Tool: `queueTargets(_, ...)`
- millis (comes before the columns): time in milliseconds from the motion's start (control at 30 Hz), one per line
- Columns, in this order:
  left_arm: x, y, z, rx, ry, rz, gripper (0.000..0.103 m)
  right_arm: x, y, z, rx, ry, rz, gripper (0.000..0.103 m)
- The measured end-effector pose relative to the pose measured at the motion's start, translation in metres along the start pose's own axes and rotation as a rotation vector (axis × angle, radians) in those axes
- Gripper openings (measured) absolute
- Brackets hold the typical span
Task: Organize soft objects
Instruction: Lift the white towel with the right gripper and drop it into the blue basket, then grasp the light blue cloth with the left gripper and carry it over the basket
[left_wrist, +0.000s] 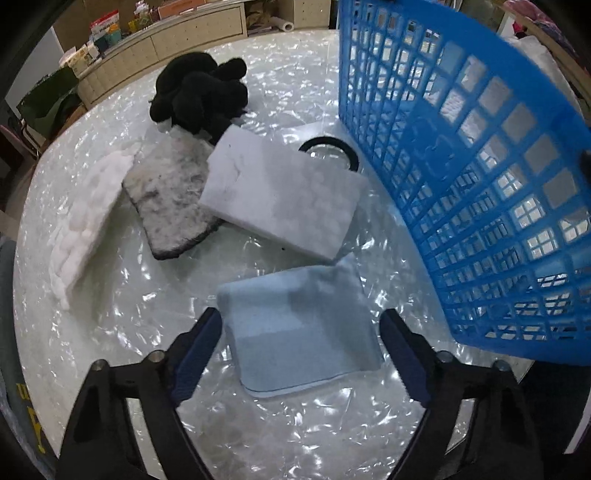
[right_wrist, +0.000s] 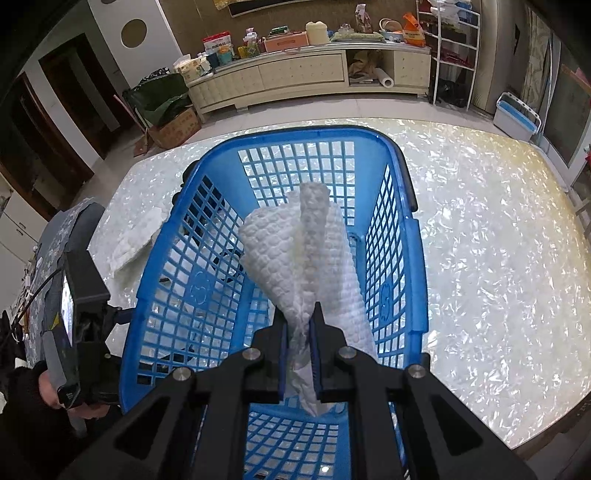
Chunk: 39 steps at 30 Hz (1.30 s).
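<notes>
A: We log the blue basket (right_wrist: 207, 258) first. Our right gripper (right_wrist: 298, 332) hangs over its open top, jaws pressed together on a white waffle-textured cloth (right_wrist: 314, 258); the cloth hangs inside the basket walls. Apart from that cloth we see only the lattice floor.

B: Agreed. Left gripper (left_wrist: 301, 345): jaws spread, one finger on each side of the folded light blue cloth (left_wrist: 299, 325) lying flat on the table (left_wrist: 110, 332). Pads do not press it.

A: Other soft items behind it, we note: a white foam block (left_wrist: 280, 195), its left edge resting on a grey-white fuzzy pad (left_wrist: 170, 195); a white quilted cloth (left_wrist: 88, 218) just beside that pad; a black plush toy (left_wrist: 201, 92) farthest back.

B: A black ring with glass (left_wrist: 330, 151) peeks out behind the foam block. The basket wall (left_wrist: 480, 184) stands close on the right of the blue cloth.

A: Surface: glossy, pearly white tabletop. Room: a long cream cabinet (right_wrist: 306, 74) loaded with boxes, a wire rack (right_wrist: 454, 48) at right.
</notes>
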<state>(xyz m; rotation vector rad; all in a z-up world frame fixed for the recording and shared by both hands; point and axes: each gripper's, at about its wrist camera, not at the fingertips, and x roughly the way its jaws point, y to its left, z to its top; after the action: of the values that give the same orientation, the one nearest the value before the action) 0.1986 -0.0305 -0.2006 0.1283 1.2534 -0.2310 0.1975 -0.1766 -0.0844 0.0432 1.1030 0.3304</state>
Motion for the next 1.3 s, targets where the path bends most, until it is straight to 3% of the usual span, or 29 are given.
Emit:
queueTargets(267, 0.006, -0.001, 0.0, 0.006, 0.003, 0.017, 0.074, 0.0, 0.005, 0.002, -0.028, 0.0, -0.028, 0.01)
queueTargets(633, 0.001, -0.011, -0.007, 0.017, -0.009, 0.02, 0.074, 0.03, 0.019, -0.014, -0.05, 0.173, -0.002, 0.013)
queueTargets(700, 0.001, -0.01, -0.007, 0.017, -0.011, 0.02, 0.073, 0.033, 0.02, -0.016, -0.052, 0.184, -0.006, 0.015)
queueTargets(767, -0.001, -0.011, -0.008, 0.019, -0.014, 0.018, 0.07, 0.034, 0.02, -0.018, -0.055, 0.186, -0.008, 0.024)
queueTargets(867, -0.005, -0.014, -0.009, 0.03, -0.019, 0.014, 0.057, 0.032, 0.02, -0.02, -0.057, 0.179, -0.02, 0.044)
queueTargets(967, -0.007, -0.017, -0.008, 0.043, -0.025, 0.008, 0.048, 0.028, 0.019, -0.022, -0.054, 0.162, -0.028, 0.05)
queueTargets(1133, -0.011, -0.013, -0.009, 0.037, -0.031, -0.01, 0.019, 0.024, 0.022, -0.021, -0.04, 0.142, -0.031, 0.064)
queueTargets(1300, -0.014, 0.0, -0.012, 0.009, -0.032, -0.067, 0.011, 0.018, 0.024, -0.015, -0.022, 0.112, -0.029, 0.067)
